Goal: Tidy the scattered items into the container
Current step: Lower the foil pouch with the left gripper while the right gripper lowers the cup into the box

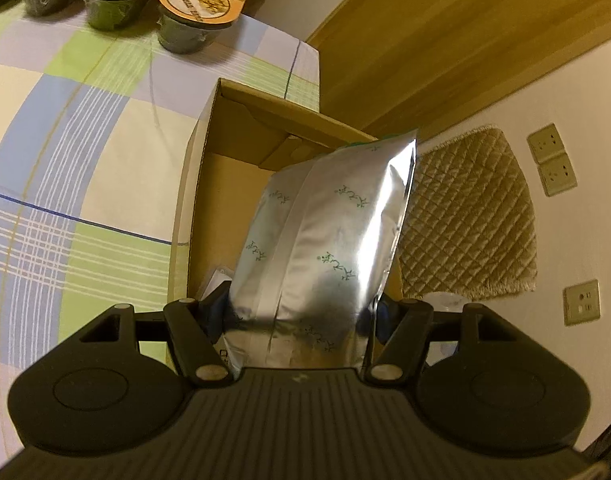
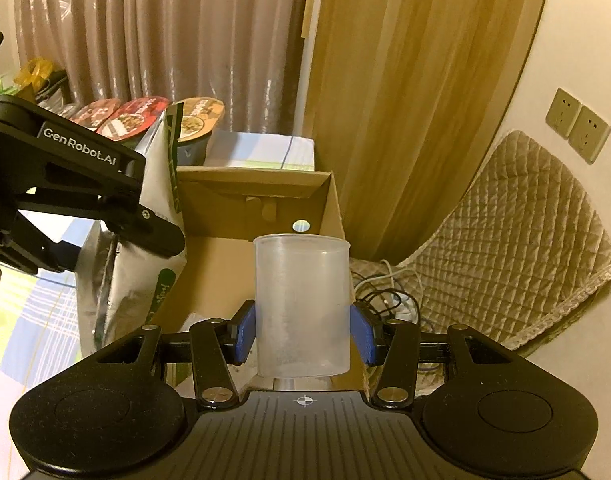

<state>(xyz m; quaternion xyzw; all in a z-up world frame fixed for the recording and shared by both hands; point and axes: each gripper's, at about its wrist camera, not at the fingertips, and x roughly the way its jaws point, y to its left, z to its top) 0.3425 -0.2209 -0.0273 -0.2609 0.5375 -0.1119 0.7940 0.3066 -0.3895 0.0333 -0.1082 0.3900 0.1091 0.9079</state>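
Note:
My left gripper (image 1: 301, 316) is shut on a silver foil pouch (image 1: 317, 240) with small green print. The pouch stands upright over the open cardboard box (image 1: 201, 184), its lower end down inside the box. The right wrist view shows the same pouch (image 2: 145, 280) at the left, clamped by the left gripper (image 2: 157, 232). My right gripper (image 2: 303, 334) is shut on a translucent plastic cup (image 2: 303, 300), blue pads (image 2: 245, 332) pressing both its sides. The cup is upright above the near right part of the box (image 2: 257, 196).
The box sits at the right edge of a table with a checked cloth (image 1: 85, 152). Several lidded instant-food bowls (image 1: 201, 4) line the far side. Right of the box are a quilted cushion (image 2: 505, 248), tangled cables (image 2: 385, 292) and wall sockets (image 2: 577, 124).

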